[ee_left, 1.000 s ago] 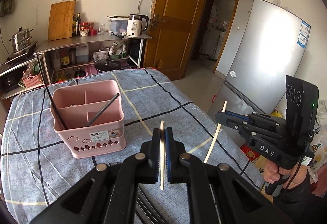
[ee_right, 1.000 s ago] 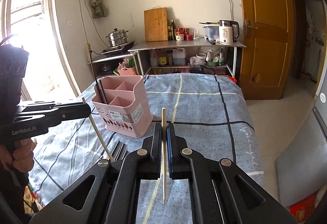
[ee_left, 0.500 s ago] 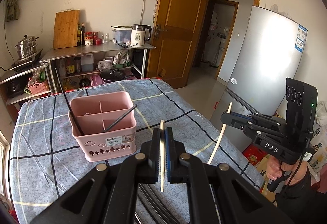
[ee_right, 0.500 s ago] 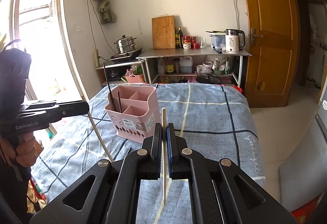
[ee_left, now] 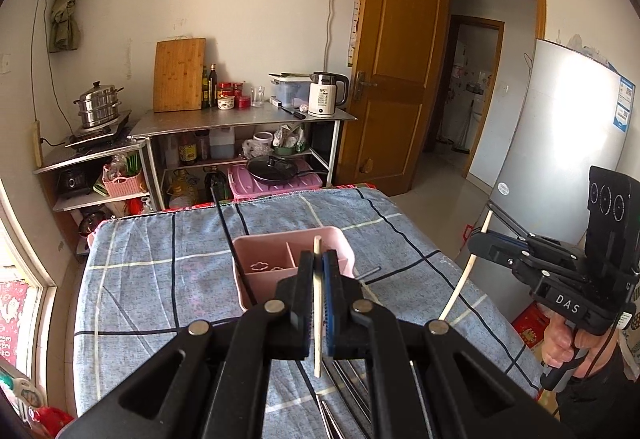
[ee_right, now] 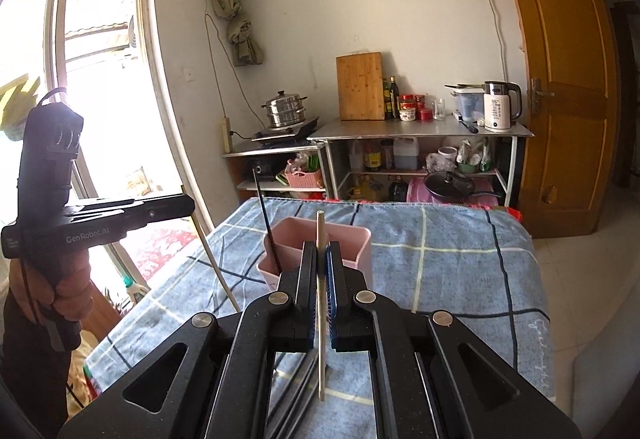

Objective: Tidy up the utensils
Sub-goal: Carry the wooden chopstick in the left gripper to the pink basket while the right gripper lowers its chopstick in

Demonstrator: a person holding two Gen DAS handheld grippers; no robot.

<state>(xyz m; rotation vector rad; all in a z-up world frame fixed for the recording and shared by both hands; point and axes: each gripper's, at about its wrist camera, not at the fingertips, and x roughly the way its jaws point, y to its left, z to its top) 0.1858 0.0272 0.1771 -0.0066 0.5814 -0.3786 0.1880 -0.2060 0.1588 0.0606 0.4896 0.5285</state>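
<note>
Above blue cloth (ee_left: 160,279), both fingers (ee_left: 306,279) pinch pale chopsticks (ee_left: 317,303).

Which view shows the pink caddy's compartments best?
Left wrist: it looks into the pink caddy, showing dividers, though the left hand-held gripper covers part. Right wrist shows mainly its outer walls and rim.

Blue checked table (ee_left: 152,279) carries a pink caddy (ee_left: 256,279) and dark utensils (ee_left: 352,371).

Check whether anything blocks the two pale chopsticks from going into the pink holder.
Nothing visible does. Each claw, left and right, grips a pale chopstick above the blue cloth. The pink holder is open-topped; one black chopstick leans at its left side.
</note>
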